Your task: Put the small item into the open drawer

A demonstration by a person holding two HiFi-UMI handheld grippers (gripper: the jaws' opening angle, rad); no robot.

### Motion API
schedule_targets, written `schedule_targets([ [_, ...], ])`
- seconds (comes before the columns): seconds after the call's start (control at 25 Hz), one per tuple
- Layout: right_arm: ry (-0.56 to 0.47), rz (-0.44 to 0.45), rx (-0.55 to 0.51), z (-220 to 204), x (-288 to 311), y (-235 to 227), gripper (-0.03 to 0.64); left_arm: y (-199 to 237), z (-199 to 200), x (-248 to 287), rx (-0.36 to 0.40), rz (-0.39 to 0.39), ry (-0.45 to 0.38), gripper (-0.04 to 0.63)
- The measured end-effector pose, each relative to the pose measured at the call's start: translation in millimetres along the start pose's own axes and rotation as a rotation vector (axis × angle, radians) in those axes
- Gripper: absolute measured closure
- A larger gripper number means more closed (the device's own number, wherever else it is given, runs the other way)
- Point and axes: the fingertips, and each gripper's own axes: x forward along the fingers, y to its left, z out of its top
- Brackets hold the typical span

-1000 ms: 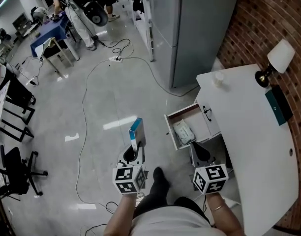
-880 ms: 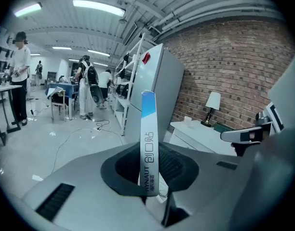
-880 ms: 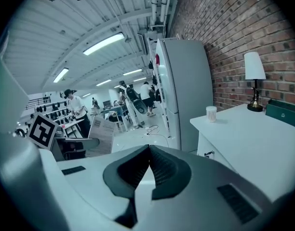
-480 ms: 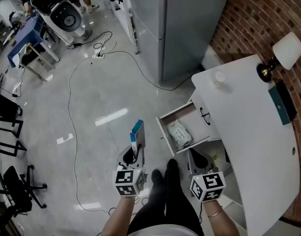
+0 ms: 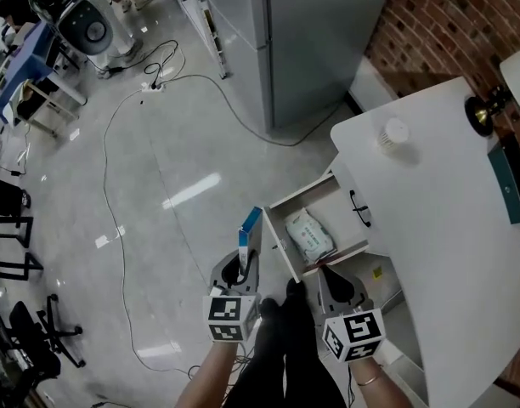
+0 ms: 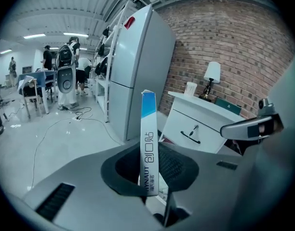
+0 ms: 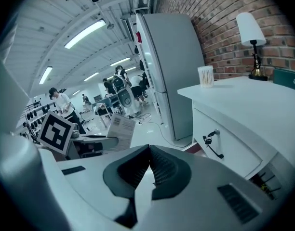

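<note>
A thin white and blue box [image 5: 249,230] stands upright in my left gripper [image 5: 245,255], whose jaws are shut on its lower end. In the left gripper view the box [image 6: 148,146] rises between the pads of that gripper [image 6: 150,177]. It hangs just left of the front edge of the open drawer [image 5: 280,246], which juts from the white cabinet [image 5: 430,253]. A white packet [image 5: 309,235] lies inside the drawer. My right gripper [image 5: 328,274] is shut with nothing in it, below the drawer; its pads meet in the right gripper view [image 7: 148,165].
A tall grey fridge [image 5: 311,32] stands behind the cabinet. On the cabinet top are a cup [image 5: 394,133], a lamp [image 5: 485,109] and a teal box [image 5: 508,181]. Cables [image 5: 132,177] trail across the floor. A brick wall [image 5: 447,15] runs at the right.
My left gripper has carried the box to the right, up to the drawer's front edge. The whole view has shifted closer to the cabinet. The right gripper stays shut below the drawer.
</note>
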Motion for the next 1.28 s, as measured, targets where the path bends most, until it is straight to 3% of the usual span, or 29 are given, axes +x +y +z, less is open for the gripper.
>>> schedule_targets([
  [0.4,0.049,0.036,0.017,-67,57,-30,0.610,-8,-66,110,0.043,-0.057,0.076,0.514],
  [0.84,0.051,-0.021,0.037,-117,97,-80,0.611,-10,-123,206,0.139,-0.094,0.156,0.512],
  [1.28,0.076,-0.046,0.066,-141,105,-98,0.611,-32,-148,272,0.364,-0.160,0.244,0.513],
])
